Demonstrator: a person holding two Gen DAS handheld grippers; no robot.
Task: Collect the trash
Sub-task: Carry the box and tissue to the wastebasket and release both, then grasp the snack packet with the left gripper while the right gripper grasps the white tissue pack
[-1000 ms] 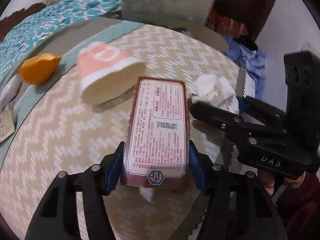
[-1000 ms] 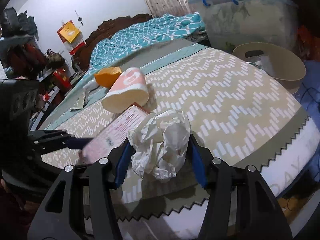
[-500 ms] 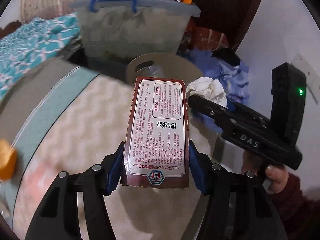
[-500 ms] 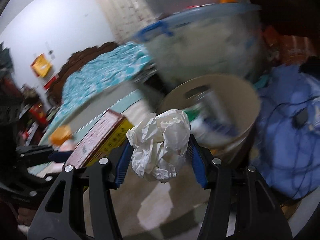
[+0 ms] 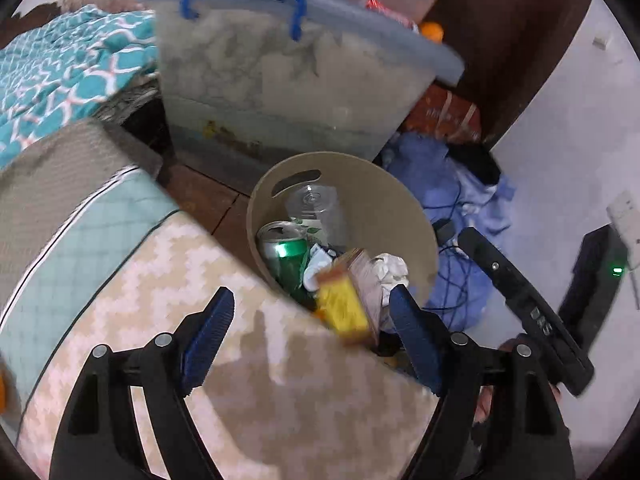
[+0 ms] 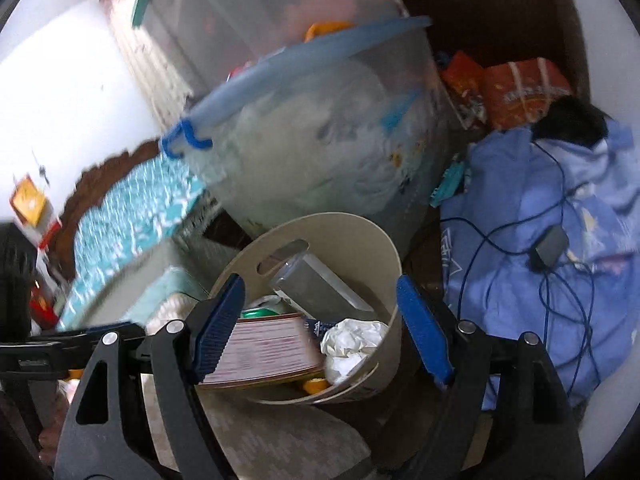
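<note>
- beige bin (image 5: 404, 200) beside the bed (image 5: 120, 280) held the red carton (image 5: 348, 300) and crumpled paper (image 6: 352, 340).
- left gripper (image 5: 312, 336) had just spread wide, nothing between its fingers.
- right gripper (image 6: 320, 324) likewise had just let go.

Patterned bed (image 5: 248, 392); beige bin (image 5: 404, 216) on floor (image 5: 208, 200)

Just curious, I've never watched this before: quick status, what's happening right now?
Left gripper and right gripper: jaws just opened, empty. Red-and-yellow carton and crumpled white paper in round beige bin. Nothing in the way.
</note>
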